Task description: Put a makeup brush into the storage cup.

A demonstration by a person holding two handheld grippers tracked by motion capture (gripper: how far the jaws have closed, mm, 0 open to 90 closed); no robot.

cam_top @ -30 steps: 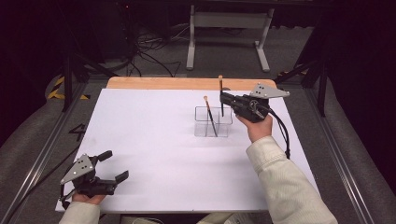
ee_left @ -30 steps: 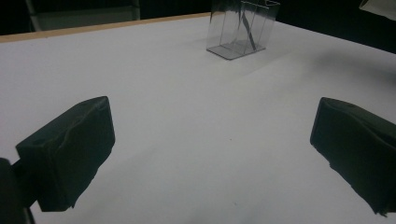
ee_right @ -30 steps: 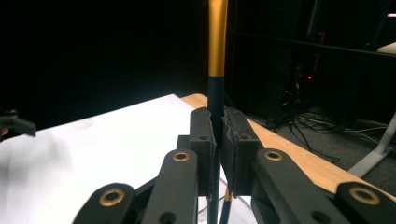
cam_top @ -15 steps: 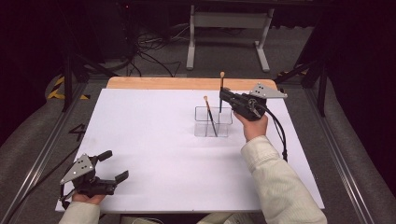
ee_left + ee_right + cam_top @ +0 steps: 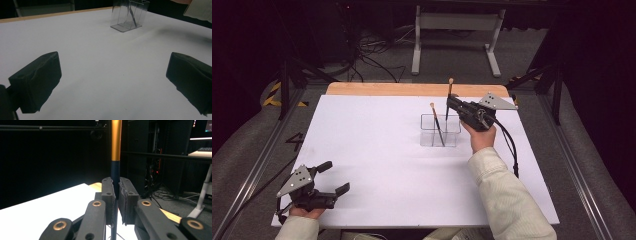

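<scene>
right gripper [image 5: 455, 106]: my jaws clamped tight on a brush [image 5: 448, 100], upright, dark shaft between the pads, gold band above them in the right gripper view.
brush vs tool: gripped low on the shaft, tip end sticking up, lower end over the clear holder [image 5: 440, 131], just beside my gripper.
second brush [image 5: 436, 125]: leaning inside the clear holder, untouched.
left gripper [image 5: 331, 178]: jaws wide apart, nothing between them, sitting at the near left corner of the white table [image 5: 377, 150], well apart from the holder.
counts: i see two brushes, one holder, two grippers.
</scene>
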